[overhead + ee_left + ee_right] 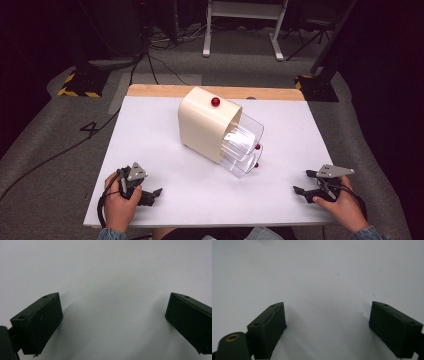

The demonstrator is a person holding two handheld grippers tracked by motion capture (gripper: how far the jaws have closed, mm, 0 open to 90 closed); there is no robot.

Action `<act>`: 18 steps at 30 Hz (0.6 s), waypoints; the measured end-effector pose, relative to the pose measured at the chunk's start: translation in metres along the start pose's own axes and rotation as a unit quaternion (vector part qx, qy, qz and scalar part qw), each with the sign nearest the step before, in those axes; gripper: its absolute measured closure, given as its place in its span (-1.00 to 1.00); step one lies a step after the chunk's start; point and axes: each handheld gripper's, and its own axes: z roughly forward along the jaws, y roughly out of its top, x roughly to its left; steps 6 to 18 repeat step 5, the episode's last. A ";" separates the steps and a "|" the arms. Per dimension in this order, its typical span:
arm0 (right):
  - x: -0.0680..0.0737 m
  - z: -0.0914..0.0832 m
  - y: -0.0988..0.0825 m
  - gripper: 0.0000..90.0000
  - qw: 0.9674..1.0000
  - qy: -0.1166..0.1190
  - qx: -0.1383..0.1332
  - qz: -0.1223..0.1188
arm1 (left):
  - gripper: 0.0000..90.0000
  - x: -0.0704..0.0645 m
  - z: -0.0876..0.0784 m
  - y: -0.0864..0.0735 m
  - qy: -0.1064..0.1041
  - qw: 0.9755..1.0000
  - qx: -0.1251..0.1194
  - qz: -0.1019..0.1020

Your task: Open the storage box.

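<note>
Cream drawer cabinet (205, 125) mid-table, set at an angle, two clear drawers (243, 142) pulled out, red knobs (215, 102)

One legible mark: a black numeral "4" (90, 129) on the grey floor (50, 135), left of the white table (150, 130). No readable lettering on the cream drawer unit (205, 122). Gripper views: bare white surface, no text.

Grey carpet (45, 135) strewn with cables (50, 157) surrounds the table; beyond, seemingly a white desk frame (240, 25) in darkness.
</note>
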 end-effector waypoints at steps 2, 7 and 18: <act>0.000 0.000 0.000 -0.69 1.000 -0.001 0.000 0.000 | -0.97 0.000 0.000 0.000 0.001 1.000 0.000 0.003; 0.000 0.000 0.000 -0.69 1.000 0.001 -0.001 0.001 | -0.97 0.000 0.000 0.000 0.001 1.000 0.001 0.003; 0.000 0.000 0.000 -0.69 1.000 0.001 -0.001 0.001 | -0.97 0.000 0.000 0.000 0.001 1.000 0.001 0.003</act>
